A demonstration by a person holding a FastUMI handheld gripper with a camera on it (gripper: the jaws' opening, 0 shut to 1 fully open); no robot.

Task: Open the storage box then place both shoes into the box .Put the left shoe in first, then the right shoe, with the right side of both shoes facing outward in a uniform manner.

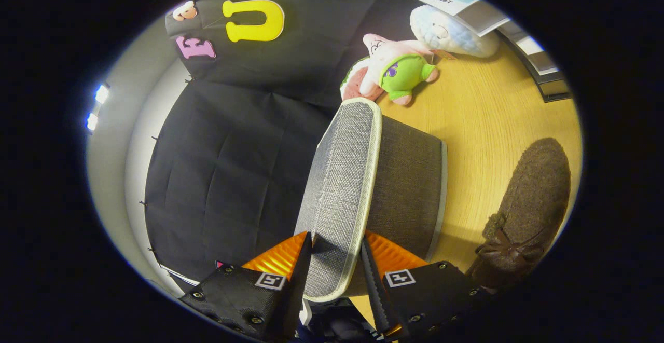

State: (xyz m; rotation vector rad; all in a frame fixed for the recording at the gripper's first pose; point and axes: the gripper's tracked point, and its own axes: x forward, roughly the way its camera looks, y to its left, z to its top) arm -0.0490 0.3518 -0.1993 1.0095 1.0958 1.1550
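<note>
The tool point(336, 260) clamps the woven grey fabric lid point(340, 187) of the box point(410, 187).

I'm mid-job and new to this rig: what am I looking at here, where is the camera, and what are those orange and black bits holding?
The camera rides on a hand-held gripper and looks forward along its two fingers, the orange and black parts nearest the lens. The fingers are closed on the grey fabric lid of the storage box, one on each side of it, with the lid lifted up on edge. The box stands on a wooden table. Beside the box lies a brown shoe with a bow. Beyond the box are a pink and green plush toy and a white plush toy, with some trays further on. Behind is the booth's black cloth wall.
</note>
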